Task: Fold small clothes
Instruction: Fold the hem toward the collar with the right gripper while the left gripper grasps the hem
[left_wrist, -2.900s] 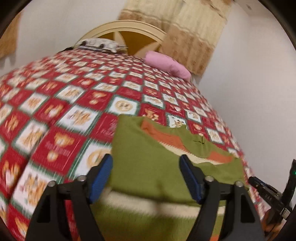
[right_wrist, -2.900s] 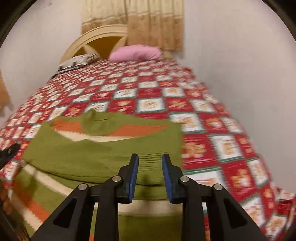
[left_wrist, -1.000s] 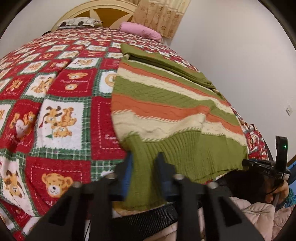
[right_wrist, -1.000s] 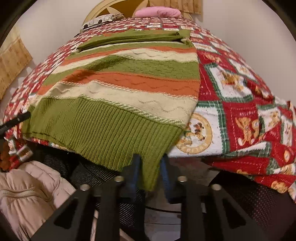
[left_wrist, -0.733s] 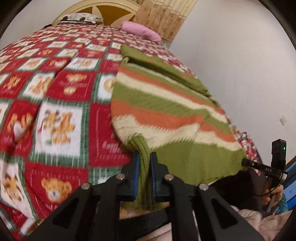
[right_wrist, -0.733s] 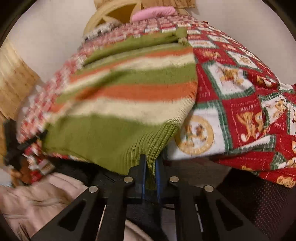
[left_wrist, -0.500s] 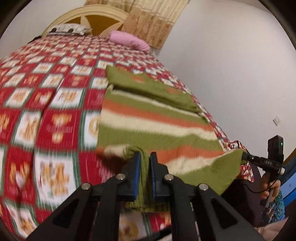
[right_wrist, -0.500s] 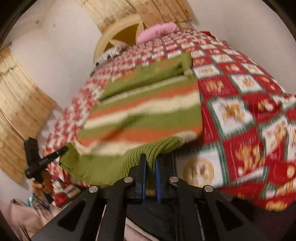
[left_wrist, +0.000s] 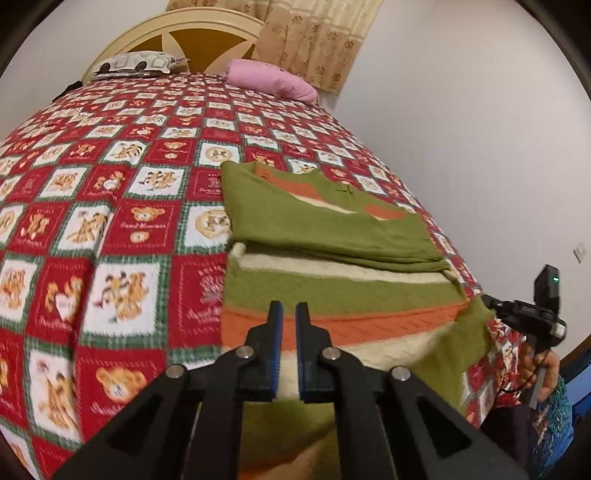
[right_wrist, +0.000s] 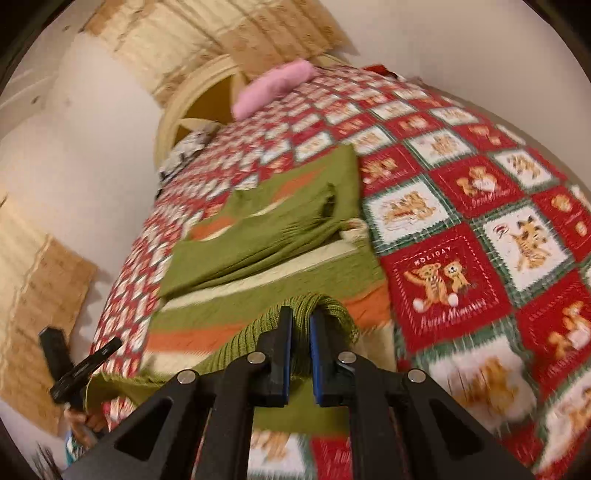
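You hold the striped sweater (left_wrist: 332, 291) on the bed (left_wrist: 110, 206), near its foot end and on the side by the wall. Its sleeves are already folded in and lie across the chest as a green band (left_wrist: 325, 229), so the first part of the folding is done. Your left gripper (left_wrist: 289, 347) has its jaws clenched on one corner of the bottom hem, and your right gripper (right_wrist: 300, 354) is clenched on the other corner, where the ribbed green edge (right_wrist: 317, 302) bunches over the fingers. Both corners are lifted off the bedspread and the hem hangs between them. I judge that the second fold is only started: the lower half is not yet laid over the sleeves. What is left is to carry the hem toward the collar, put it down evenly and let go.
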